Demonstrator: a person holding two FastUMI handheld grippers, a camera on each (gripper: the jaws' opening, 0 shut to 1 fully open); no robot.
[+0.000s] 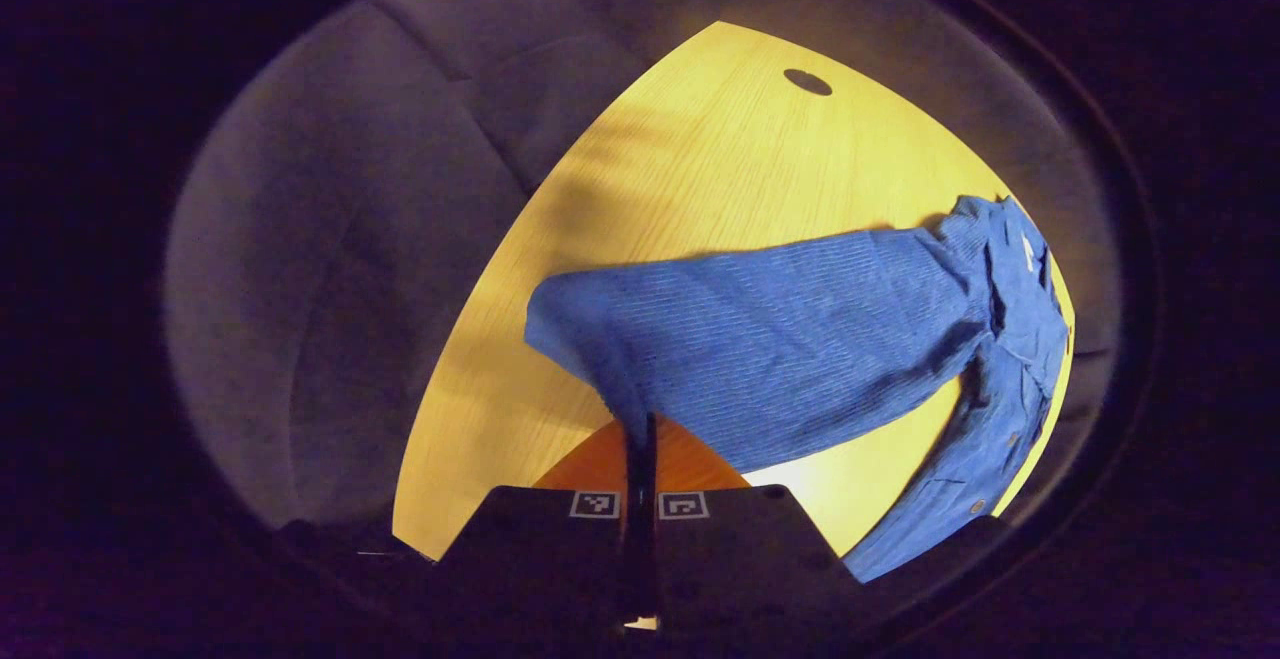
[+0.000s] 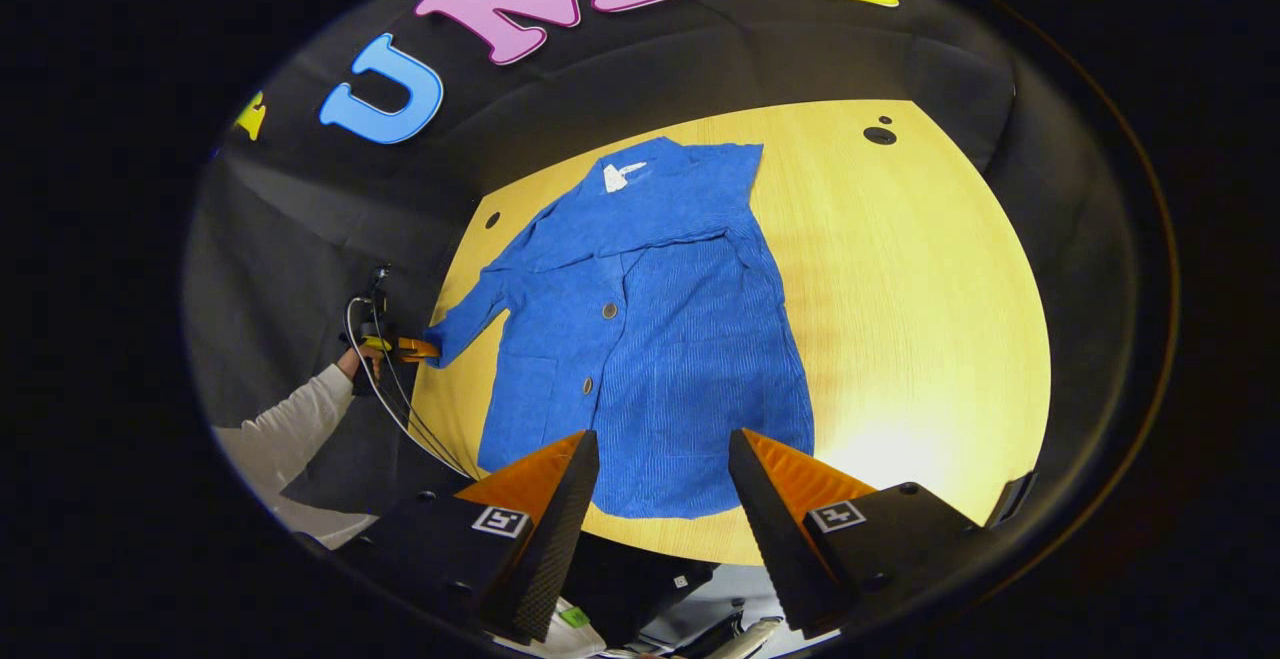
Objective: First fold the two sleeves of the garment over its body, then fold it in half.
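A blue ribbed jacket lies flat on the yellow wooden table, collar far, hem near, buttons showing. In the right gripper view my right gripper hangs open just above the hem with nothing between its fingers. One sleeve stretches out to the table's left edge, where my left gripper pinches its cuff. In the left gripper view the left gripper is shut on that cuff, and the sleeve runs away from it over the table to the jacket's body.
A person's arm in a pale sleeve holds the left gripper, with a cable hanging beside it. A dark round hole sits near the table's far right corner. Black cloth walls surround the table; bare wood lies right of the jacket.
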